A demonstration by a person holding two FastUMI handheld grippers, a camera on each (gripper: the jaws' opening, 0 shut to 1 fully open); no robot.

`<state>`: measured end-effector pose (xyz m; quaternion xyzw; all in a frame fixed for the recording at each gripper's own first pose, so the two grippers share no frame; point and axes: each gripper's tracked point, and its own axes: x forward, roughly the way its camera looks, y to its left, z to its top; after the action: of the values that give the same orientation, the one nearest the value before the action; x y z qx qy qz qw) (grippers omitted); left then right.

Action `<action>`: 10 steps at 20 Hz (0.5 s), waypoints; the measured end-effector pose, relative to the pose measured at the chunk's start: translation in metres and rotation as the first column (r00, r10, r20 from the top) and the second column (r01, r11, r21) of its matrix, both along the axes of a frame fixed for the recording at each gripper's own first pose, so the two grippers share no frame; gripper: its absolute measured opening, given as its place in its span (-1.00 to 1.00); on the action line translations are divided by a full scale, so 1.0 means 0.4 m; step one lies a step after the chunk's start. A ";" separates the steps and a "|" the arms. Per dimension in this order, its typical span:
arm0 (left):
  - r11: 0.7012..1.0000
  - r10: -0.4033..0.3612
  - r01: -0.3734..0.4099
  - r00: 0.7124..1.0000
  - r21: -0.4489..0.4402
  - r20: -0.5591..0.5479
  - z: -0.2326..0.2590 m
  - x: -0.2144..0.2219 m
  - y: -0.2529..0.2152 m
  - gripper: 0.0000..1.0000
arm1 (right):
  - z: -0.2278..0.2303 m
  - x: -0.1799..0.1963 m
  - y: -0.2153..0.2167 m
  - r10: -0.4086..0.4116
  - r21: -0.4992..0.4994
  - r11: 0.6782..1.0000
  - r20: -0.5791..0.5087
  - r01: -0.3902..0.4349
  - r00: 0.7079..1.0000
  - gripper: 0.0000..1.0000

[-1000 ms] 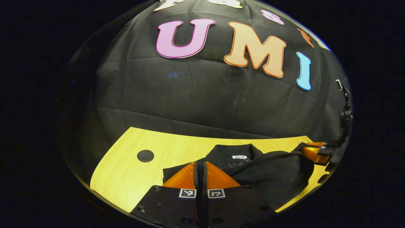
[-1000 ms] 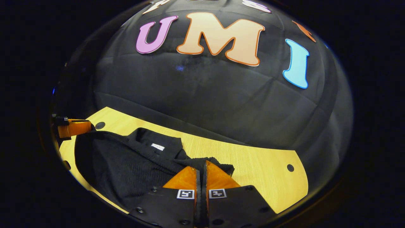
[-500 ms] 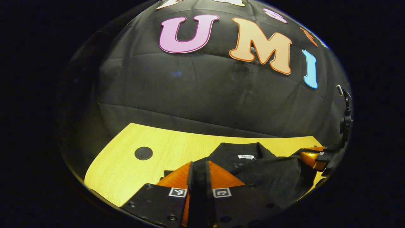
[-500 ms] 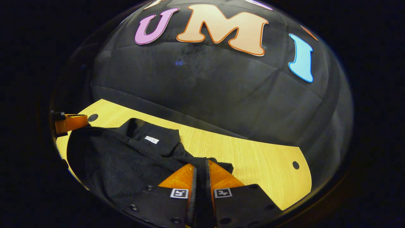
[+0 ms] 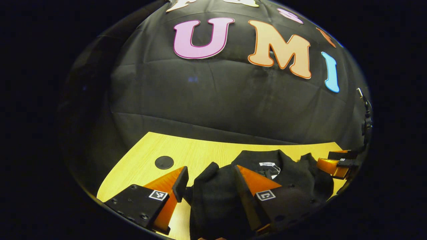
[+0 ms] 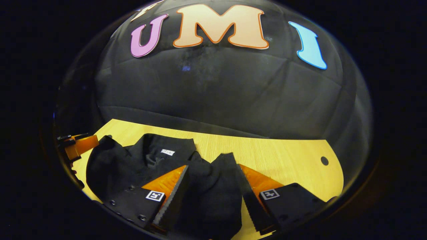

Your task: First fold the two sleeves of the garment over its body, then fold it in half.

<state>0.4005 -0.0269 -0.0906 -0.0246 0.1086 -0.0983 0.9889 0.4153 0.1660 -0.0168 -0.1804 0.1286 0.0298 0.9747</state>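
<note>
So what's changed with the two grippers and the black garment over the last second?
Both let go. The left hand-held gripper and the right hand-held gripper were pinched shut on black cloth a second ago; now their fingers stand wide apart, and the folded edge of the garment has dropped between them. The garment remains on the yellow table, its collar toward the booth's wall.

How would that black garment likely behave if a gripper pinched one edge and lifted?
The black garment would probably droop: its folds look soft and bunched on the table. The knit-looking surface suggests decent grip, not slippery. With both the left gripper and right gripper open, it lies slumped, so likely light.
</note>
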 end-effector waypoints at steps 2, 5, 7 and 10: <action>1.000 0.007 -0.007 1.000 -0.014 0.011 0.027 -0.022 0.011 0.64 | 0.029 -0.026 0.011 0.016 -0.011 1.000 0.028 -0.016 0.999 0.89; 1.000 0.021 -0.020 0.998 -0.019 0.054 0.084 -0.060 0.023 0.74 | 0.081 -0.087 0.028 0.043 0.000 0.999 0.076 -0.043 0.996 1.00; 1.000 0.020 -0.019 0.996 -0.012 0.082 0.128 -0.100 0.023 0.80 | 0.121 -0.148 0.028 0.053 0.013 0.998 0.117 -0.055 0.992 1.00; 1.000 0.015 -0.018 0.990 0.021 0.141 0.188 -0.171 0.022 0.80 | 0.172 -0.254 0.015 0.059 0.046 0.997 0.175 -0.068 0.983 0.99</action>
<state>0.3320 -0.0182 -0.0153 -0.0072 0.0393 -0.0902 0.9951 0.3136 0.1721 0.0520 -0.1610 0.0367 0.0482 0.9851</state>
